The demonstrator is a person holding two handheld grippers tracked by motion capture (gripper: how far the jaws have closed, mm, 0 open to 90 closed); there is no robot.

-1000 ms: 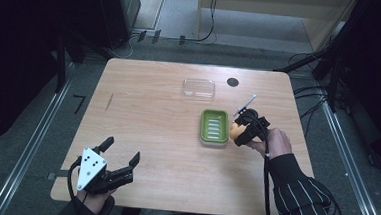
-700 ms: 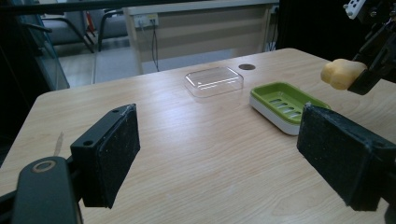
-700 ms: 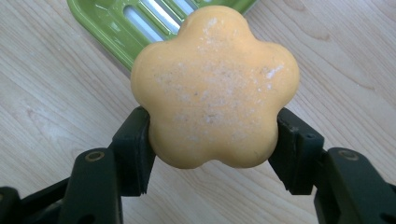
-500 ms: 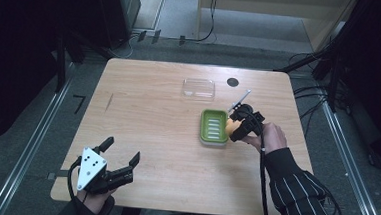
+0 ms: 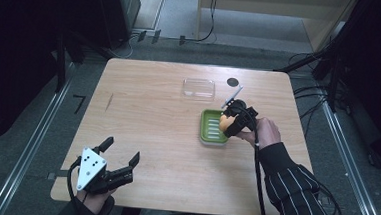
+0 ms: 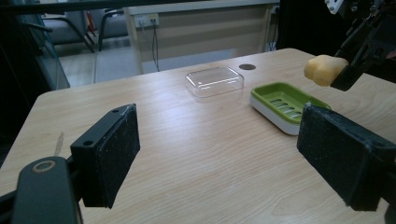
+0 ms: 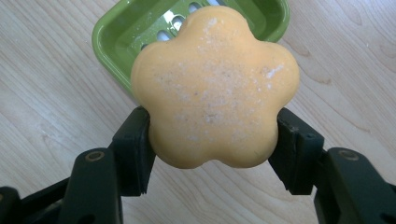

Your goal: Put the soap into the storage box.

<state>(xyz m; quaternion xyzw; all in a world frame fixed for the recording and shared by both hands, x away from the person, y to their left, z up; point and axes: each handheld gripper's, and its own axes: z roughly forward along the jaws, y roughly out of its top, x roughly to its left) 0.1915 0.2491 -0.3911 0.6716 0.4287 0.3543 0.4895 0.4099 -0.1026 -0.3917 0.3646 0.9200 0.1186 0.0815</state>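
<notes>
1. The right tool (image 5: 226,123) is clamped on a flower-shaped orange soap (image 7: 215,86); one jaw presses each side of the soap's lower half.
2. In the high view the soap (image 5: 224,122) is held above the right edge of the green soap dish (image 5: 210,127), clear of its slotted floor.
3. In the right gripper view the dish (image 7: 116,37) lies behind and below the soap, on the desk (image 7: 42,93).
4. The left tool (image 5: 120,158) rests near the front left corner of the desk (image 5: 143,104), jaws wide apart, with nothing between them.
5. In the left gripper view the two black pads (image 6: 112,154) frame bare wood; the dish (image 6: 285,105) and the soap (image 6: 324,70) show farther off.
6. A clear plastic lid (image 5: 198,88) lies flat on the desk behind the dish, apart from it.
7. A small dark round spot (image 5: 232,82) sits just right of the lid, near the far edge.
</notes>
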